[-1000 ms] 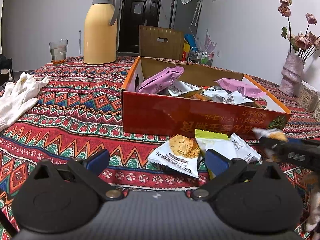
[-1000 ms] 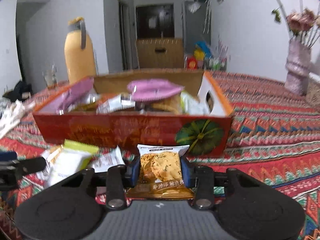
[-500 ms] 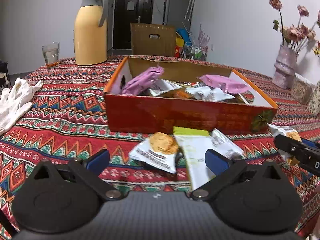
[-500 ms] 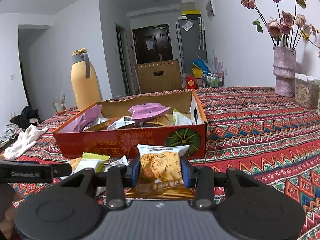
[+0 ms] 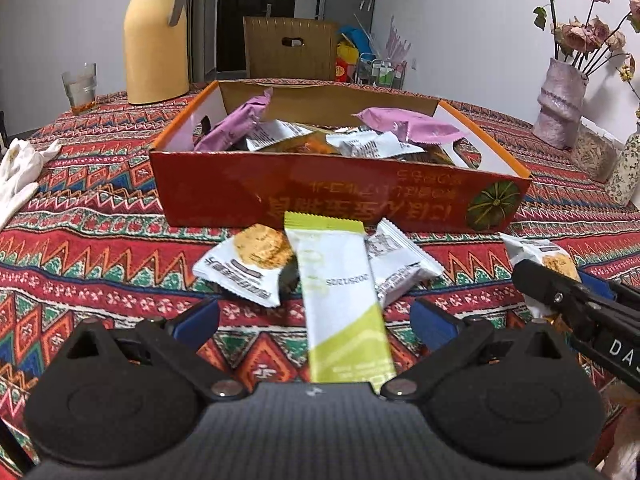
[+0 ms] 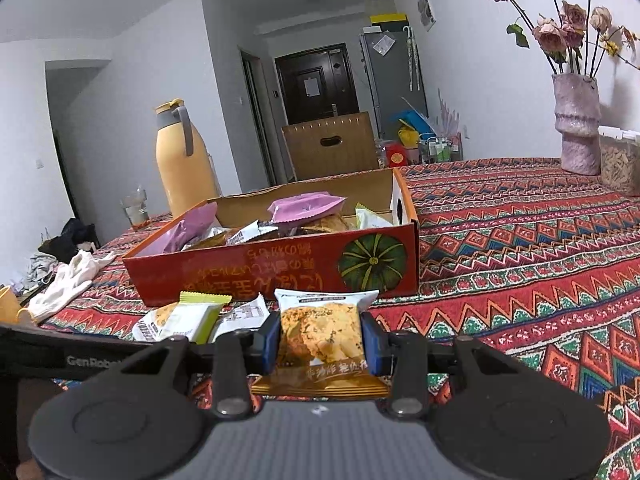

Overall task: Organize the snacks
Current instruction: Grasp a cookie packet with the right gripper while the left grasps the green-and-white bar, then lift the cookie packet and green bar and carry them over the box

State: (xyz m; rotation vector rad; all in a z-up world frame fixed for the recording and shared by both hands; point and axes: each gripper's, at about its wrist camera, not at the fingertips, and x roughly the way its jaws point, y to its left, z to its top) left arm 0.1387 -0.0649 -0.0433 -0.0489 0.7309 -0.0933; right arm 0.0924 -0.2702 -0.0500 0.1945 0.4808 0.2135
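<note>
1. Three packets lie loose on the patterned tablecloth [image 5: 100, 240] in the left wrist view, just in front of the red snack box [image 5: 340, 192]: a green-white stick pack [image 5: 340, 300], a cookie packet [image 5: 244, 264] and a white wrapper [image 5: 400, 264]. Box already holds several snacks, so the job looks partly done. Left gripper [image 5: 314, 320] is spread wide and empty, stick pack between its fingers, untouched.
2. Right wrist view: right gripper [image 6: 320, 344] is clenched on a biscuit packet [image 6: 320, 336], near the box front, not yet inside. Only this view shows that grip clearly, plus a lime packet [image 6: 370, 220] at the box's right end.

Red box [image 5: 340, 200], purple packets [image 5: 408, 128], zigzag-patterned red tablecloth [image 5: 92, 240], yellow jug [image 5: 154, 40].
</note>
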